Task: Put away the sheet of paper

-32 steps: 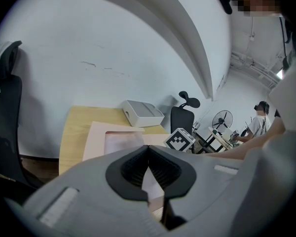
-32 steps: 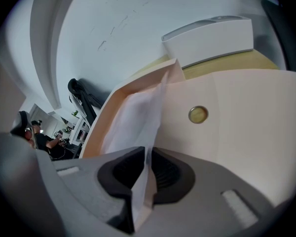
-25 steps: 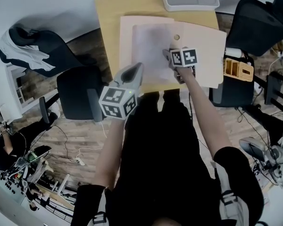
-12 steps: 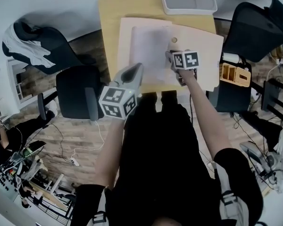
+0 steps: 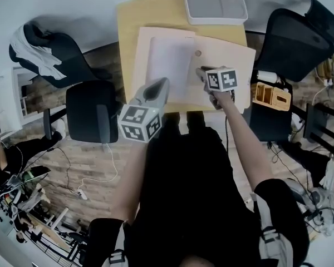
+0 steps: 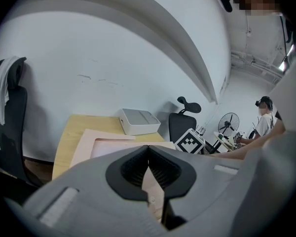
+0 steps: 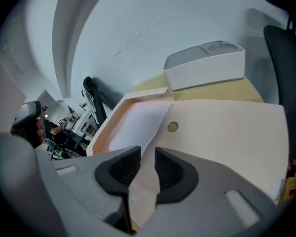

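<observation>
Fingers (image 7: 170, 169) of the right gripper (image 7: 148, 152) stand apart, having just been opening, with nothing gripped between them; left gripper (image 6: 148, 147) fingers meet at the tips, empty. Sheet of paper (image 5: 170, 65): white, flat, lying inside the open peach folder (image 5: 228, 60) on the wooden desk (image 5: 150, 10)

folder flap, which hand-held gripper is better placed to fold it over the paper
Right, probably. The right hand-held gripper hovers over the folder flap, jaws apart and empty though just closing slightly. The left hand-held gripper is shut, held back by the near edge of the desk.
</observation>
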The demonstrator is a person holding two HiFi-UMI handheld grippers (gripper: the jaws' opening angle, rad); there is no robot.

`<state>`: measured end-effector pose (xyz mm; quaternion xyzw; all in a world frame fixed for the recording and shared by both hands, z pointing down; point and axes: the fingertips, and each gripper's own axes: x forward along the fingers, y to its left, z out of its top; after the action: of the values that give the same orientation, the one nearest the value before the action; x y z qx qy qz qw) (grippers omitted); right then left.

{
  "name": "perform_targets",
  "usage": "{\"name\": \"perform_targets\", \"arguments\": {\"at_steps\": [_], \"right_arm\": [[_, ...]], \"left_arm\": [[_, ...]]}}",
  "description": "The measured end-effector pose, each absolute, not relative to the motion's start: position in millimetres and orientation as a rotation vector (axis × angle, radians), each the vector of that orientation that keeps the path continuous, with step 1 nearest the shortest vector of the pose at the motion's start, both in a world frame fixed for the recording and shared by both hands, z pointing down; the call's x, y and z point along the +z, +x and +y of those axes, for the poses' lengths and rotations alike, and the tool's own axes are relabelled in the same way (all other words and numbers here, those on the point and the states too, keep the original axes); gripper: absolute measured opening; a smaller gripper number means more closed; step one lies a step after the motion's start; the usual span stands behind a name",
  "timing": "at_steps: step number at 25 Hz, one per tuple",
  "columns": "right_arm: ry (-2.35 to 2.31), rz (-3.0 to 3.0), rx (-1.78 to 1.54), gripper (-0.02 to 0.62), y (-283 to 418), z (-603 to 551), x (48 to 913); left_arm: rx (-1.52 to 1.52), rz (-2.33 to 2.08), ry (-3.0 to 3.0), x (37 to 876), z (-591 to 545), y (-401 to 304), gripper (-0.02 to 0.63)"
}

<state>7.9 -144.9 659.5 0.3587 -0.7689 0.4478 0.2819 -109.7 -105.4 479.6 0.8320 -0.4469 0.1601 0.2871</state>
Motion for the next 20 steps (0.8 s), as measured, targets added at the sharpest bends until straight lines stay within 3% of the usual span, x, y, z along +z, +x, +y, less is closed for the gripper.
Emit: {"name": "perform_targets", "arguments": {"at_steps": [20], "right_arm": [[0.955,-2.392,0.963,0.033,59,-127,528]], "left_arm": [[0.317,-1.297,2.250,449,-88,-57,0.009]]}}
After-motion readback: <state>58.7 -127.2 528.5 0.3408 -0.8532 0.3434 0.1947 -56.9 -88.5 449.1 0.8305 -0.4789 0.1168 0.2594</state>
